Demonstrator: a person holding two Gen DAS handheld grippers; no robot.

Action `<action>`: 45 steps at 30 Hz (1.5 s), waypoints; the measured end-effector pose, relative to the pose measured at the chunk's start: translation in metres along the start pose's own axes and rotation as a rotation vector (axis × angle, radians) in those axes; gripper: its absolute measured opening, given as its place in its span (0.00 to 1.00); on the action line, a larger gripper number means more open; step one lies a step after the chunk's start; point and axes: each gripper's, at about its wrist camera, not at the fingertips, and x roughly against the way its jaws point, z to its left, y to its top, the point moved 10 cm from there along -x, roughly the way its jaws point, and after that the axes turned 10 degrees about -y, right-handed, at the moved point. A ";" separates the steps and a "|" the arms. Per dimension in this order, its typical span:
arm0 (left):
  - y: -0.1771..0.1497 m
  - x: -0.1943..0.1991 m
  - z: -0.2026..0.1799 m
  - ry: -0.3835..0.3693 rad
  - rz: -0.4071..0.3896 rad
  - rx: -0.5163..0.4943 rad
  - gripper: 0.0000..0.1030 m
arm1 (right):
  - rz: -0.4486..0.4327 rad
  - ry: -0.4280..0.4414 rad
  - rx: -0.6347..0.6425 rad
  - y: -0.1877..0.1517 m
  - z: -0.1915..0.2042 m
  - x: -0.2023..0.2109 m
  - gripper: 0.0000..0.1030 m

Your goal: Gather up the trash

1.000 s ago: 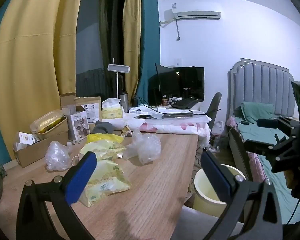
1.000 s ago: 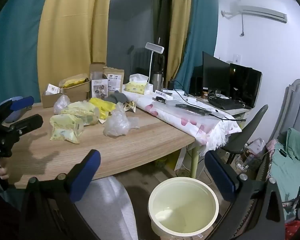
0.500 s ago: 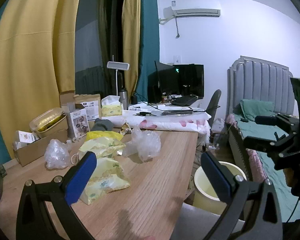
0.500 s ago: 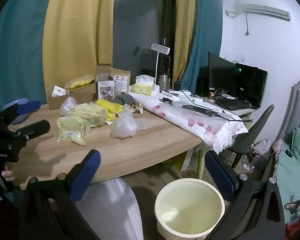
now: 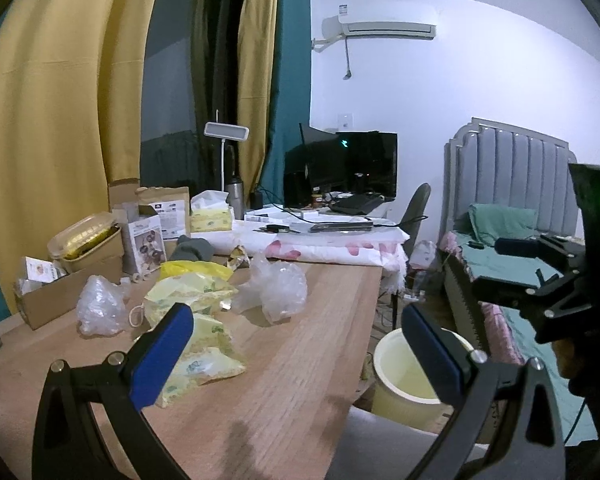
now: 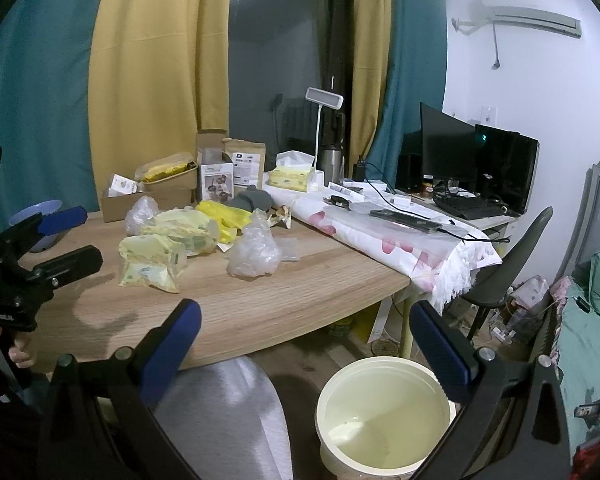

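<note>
On the left part of the light wooden table (image 6: 260, 304) lies the trash; going from left, there is a crumpled ball of clear plastic film (image 5: 98, 306), then two pale yellow soft plastic tissue packs (image 5: 198, 350), a bright yellow plastic bag (image 6: 224, 214) behind them, and a second lump of clear crumpled plastic (image 6: 254, 254) more to the right; all rest on the table, close together, some touching. Below the right edge of the table stands the round cream plastic bucket (image 6: 384, 416) on the floor; it looks empty.

The left tongs (image 5: 296, 356) are spread wide and grasp nothing; they hover over the near part of the table, just in front of the closest yellow pack. The right tongs (image 6: 308, 354) are also released and empty, above the bucket.

I judge that all these things are very light, soft and a little slippery; they will crush under the grip, so it is better to pinch a fold or a bunched edge than the smooth flat side. The closest pack lies flat; its long axis seems to go from the near left toward the far right, with one wrinkled end pointing to the left tongs; this end is a good place to take hold.
</note>
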 end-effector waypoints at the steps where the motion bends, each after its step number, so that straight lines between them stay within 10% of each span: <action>1: 0.000 0.001 -0.001 -0.001 -0.002 -0.002 1.00 | 0.000 0.000 -0.001 0.000 0.000 0.000 1.00; 45: 0.006 0.003 -0.004 -0.013 0.003 -0.010 1.00 | 0.000 0.005 -0.008 0.002 0.002 0.002 1.00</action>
